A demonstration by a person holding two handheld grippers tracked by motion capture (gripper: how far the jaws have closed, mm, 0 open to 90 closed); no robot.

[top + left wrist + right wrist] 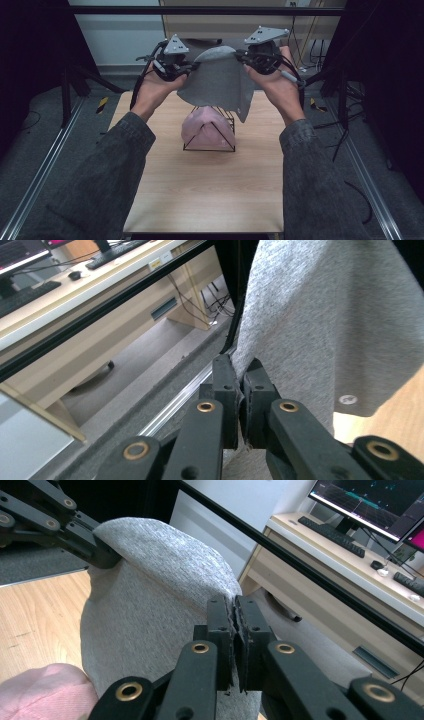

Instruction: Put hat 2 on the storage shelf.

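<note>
From the high view, the left hand-held gripper (186,69) and the right hand-held gripper (241,57) hold a grey cloth (220,80) up in the air above the far half of the desk (200,190). Each has pinched one top corner, so the cloth hangs spread between them like a curtain, most likely so it opens flat under its own weight. Straight below it stands a black wire basket (212,135) with a pink cloth (205,131) lying in it; the grey cloth's lower edge hangs just over the basket's back, and I cannot tell whether it touches the wire. Holding it there suggests it belongs with the basket, going in or coming out.

In the left gripper view, the left hand-held gripper (239,374) has its jaws pressed together on the cloth's edge, the grey knit (325,315) falling away to the right. A small round tag (348,399) sits near the lower hem; its mark is too small to read.

In the right gripper view, the right hand-held gripper (234,611) is likewise clamped on the fabric, jaws closed with the edge between them. Opposite, the left one grips the far corner. No readable writing shows on the cloth or basket.
</note>
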